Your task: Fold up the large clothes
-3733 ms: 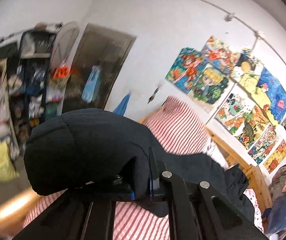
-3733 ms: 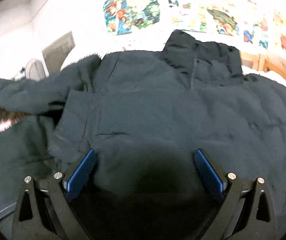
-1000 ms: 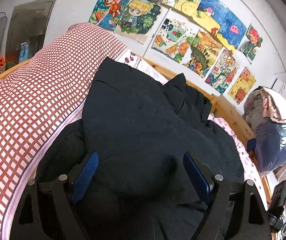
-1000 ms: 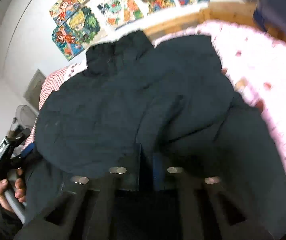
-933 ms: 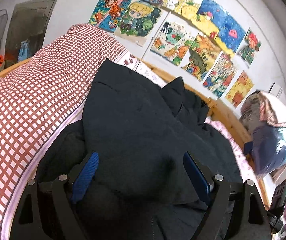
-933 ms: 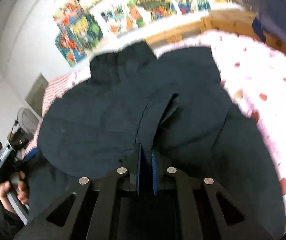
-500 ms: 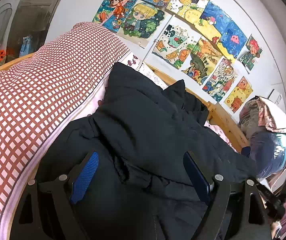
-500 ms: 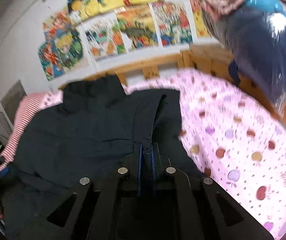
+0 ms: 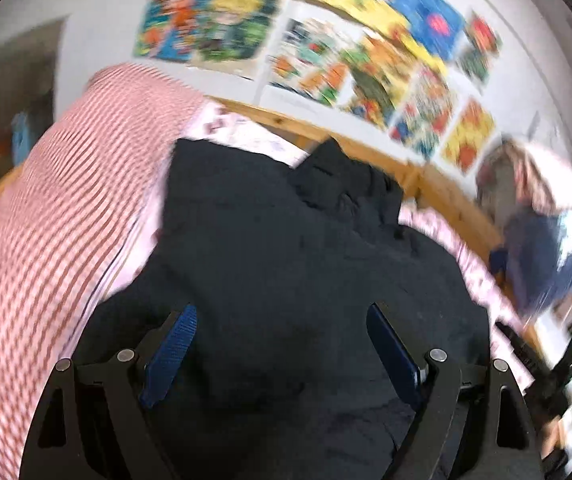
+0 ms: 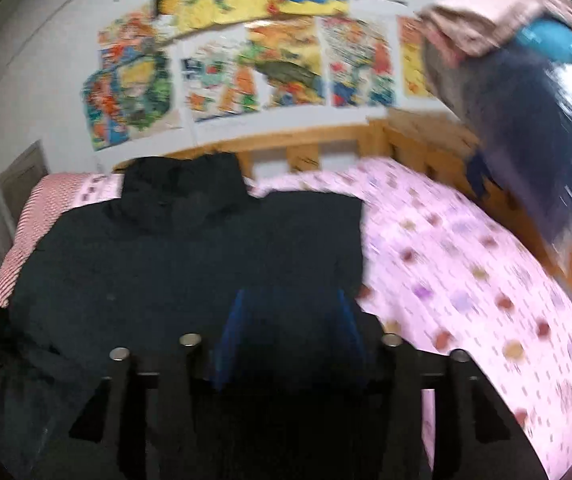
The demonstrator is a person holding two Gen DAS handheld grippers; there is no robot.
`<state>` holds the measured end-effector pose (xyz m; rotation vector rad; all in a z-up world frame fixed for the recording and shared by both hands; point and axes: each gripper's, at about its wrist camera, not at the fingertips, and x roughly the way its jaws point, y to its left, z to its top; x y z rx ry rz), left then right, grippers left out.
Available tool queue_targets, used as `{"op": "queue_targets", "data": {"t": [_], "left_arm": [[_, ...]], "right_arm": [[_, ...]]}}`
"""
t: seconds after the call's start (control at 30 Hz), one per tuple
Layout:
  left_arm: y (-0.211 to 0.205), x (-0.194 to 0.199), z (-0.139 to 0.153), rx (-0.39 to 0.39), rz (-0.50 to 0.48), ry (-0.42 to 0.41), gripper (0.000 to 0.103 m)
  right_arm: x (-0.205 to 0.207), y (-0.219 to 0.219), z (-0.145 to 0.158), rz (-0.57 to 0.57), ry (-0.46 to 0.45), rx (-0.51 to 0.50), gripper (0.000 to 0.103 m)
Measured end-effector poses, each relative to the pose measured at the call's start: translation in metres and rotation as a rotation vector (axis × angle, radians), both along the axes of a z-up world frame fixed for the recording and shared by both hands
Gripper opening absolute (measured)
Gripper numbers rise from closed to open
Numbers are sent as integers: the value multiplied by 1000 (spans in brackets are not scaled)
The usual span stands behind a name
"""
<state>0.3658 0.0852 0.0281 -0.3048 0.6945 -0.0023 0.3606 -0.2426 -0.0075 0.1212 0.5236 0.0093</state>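
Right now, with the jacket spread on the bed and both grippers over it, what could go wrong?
Both the left gripper and right gripper are open, so nothing pins the puffy black jacket; its folded sides may spring back. The jacket's left edge lies against the checked quilt, which a grab could catch too. Both views are blurred, so aim may be off.

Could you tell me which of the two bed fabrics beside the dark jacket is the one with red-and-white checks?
The checked cover, left of the jacket in the left wrist view. The pink sheet on the jacket's other side carries coloured spots instead.

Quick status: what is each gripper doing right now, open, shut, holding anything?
Left gripper: open, empty, over the dark jacket.
Right gripper: open, holding nothing.
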Motion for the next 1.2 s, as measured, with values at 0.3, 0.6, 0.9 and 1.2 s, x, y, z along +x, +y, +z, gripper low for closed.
{"op": "queue_targets", "data": {"t": [0.3, 0.6, 0.9, 1.2], "left_arm": [[-28, 67, -30, 38, -83, 115, 86], [-54, 72, -79, 197, -148, 214, 103], [-56, 85, -100, 243, -136, 254, 103], [-57, 91, -112, 251, -132, 265, 103]], "right_arm": [[51, 43, -29, 239, 140, -8, 46], [50, 49, -74, 254, 169, 17, 49], [59, 58, -91, 233, 185, -44, 49], [60, 62, -96, 221, 185, -55, 50]]}}
